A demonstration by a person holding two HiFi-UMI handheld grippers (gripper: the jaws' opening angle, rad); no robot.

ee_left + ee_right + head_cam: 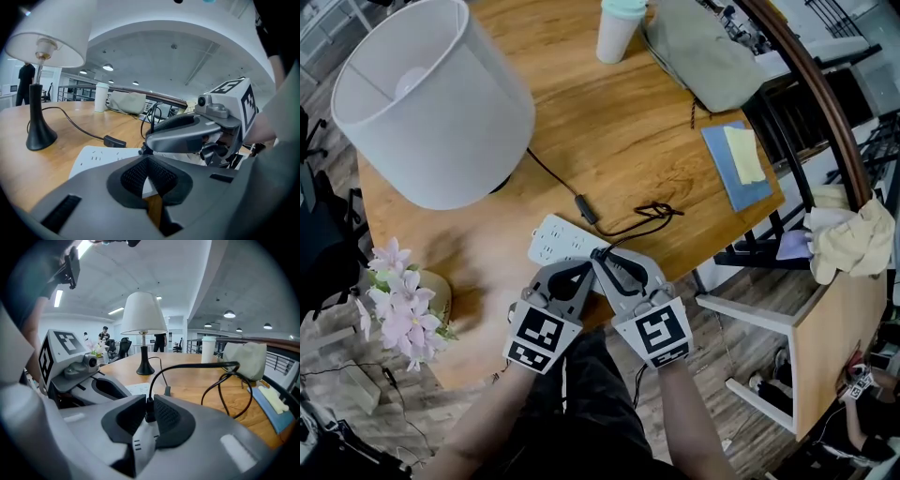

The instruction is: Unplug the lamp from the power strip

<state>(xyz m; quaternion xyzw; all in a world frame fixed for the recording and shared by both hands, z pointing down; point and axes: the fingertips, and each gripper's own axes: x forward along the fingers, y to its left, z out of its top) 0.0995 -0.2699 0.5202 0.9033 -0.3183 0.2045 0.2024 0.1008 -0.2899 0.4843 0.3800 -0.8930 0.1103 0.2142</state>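
Note:
The lamp (431, 103) with its white shade stands on the round wooden table (628, 131). Its black cord (553, 178) runs past an inline switch (586, 208) to a white power strip (558, 239) near the front edge. My right gripper (149, 404) is shut on the black plug (149, 412), which sits in the strip (140, 389). In the head view the right gripper (605, 261) is at the strip's right end. Beside it my left gripper (584, 272) is shut, its pads (136, 176) meeting over the strip's near edge (98, 157) with nothing pinched.
A loose black cable loop (659, 212) lies right of the strip. Pink flowers (403, 300) stand at the table's left front. A cup (621, 28), a grey bag (703, 56) and a blue notebook (739, 164) are farther back and right. A chair with cloth (853, 239) stands beyond the edge.

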